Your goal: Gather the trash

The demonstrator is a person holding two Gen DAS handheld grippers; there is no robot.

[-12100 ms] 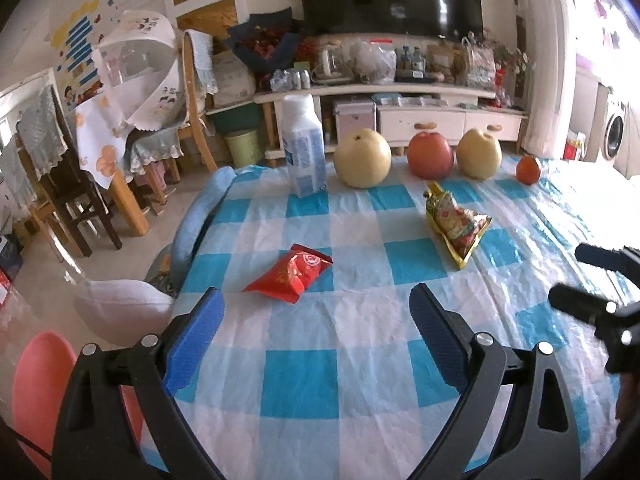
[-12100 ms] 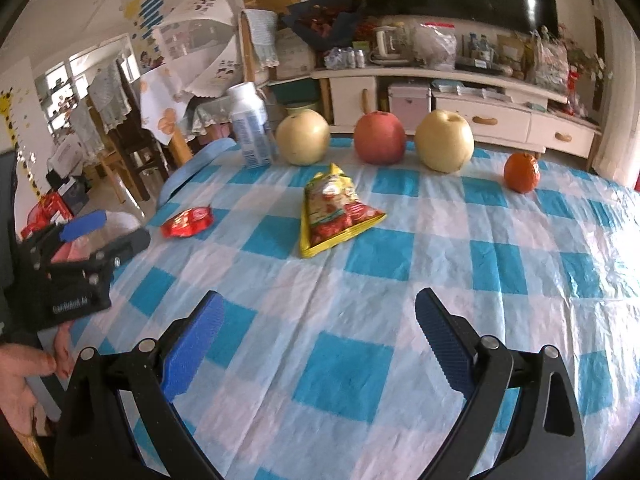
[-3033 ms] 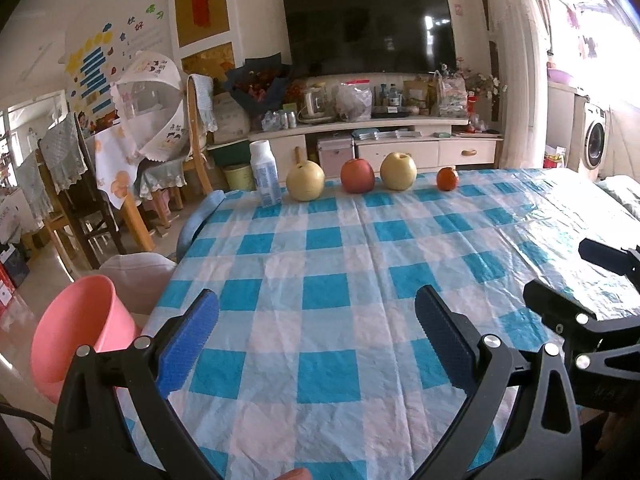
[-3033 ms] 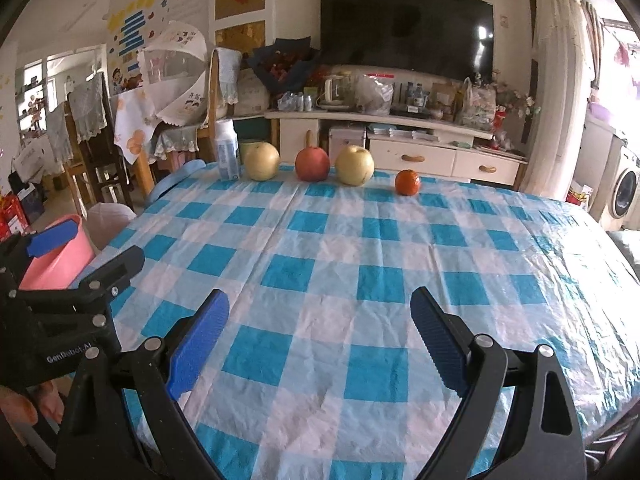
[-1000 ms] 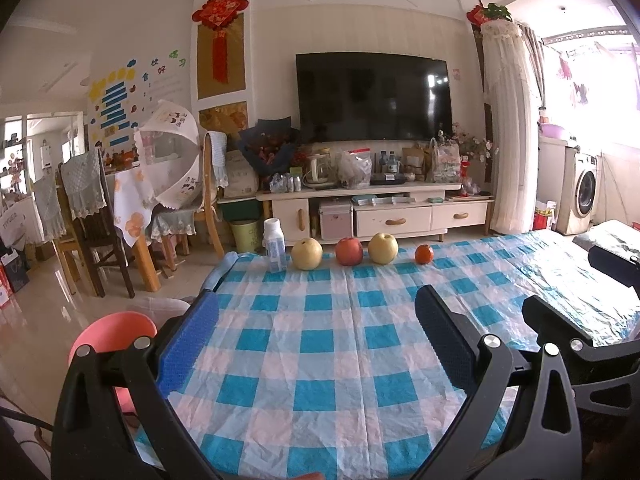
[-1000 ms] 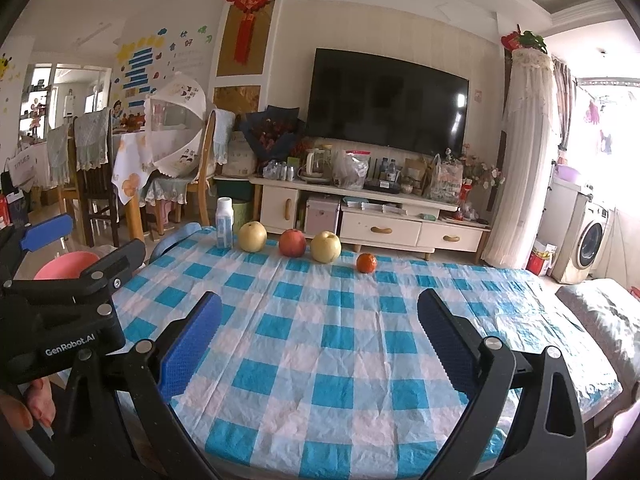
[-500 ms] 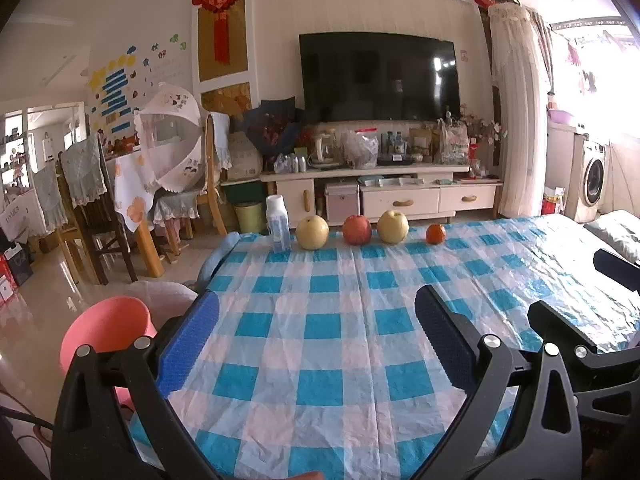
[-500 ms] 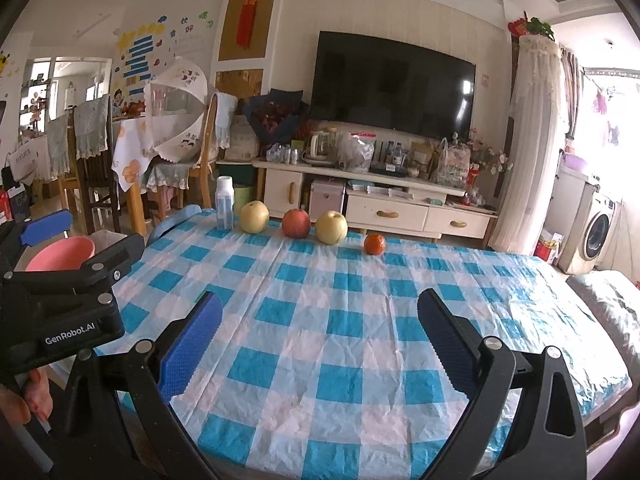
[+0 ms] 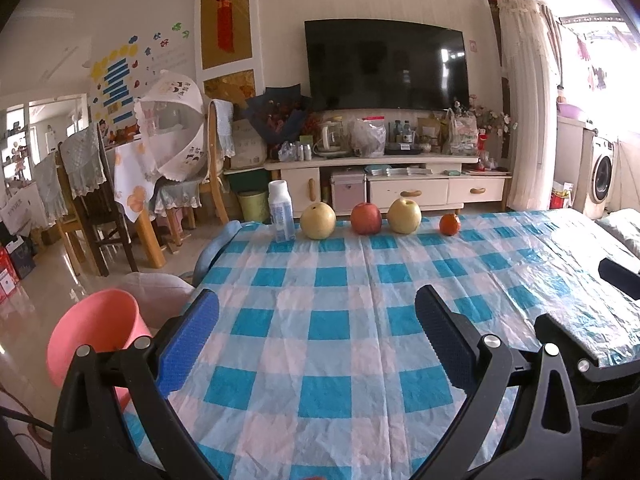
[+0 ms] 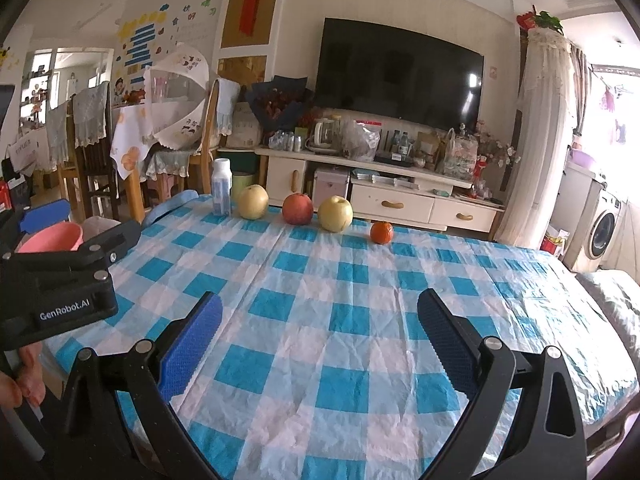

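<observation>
**Wrappers gone from the checked cloth, both tongs pulled back**

Both snack packets that lay on the bench twelve seconds ago, one red and one yellow, are gone from the checked cloth, and both views have drawn back from it since then.

Left tongs and right tongs hang released and empty over the near end of the bench. No trash shows on it. Along the far edge, at upper centre of the frame, stand a white bottle, two pale pears, a red apple and an orange.

A pink bin stands off the bench at lower left of the left wrist view, nearer the left tongs; its inside is hidden, so the packets cannot be confirmed there. Judged from this, collecting looks finished.
</observation>
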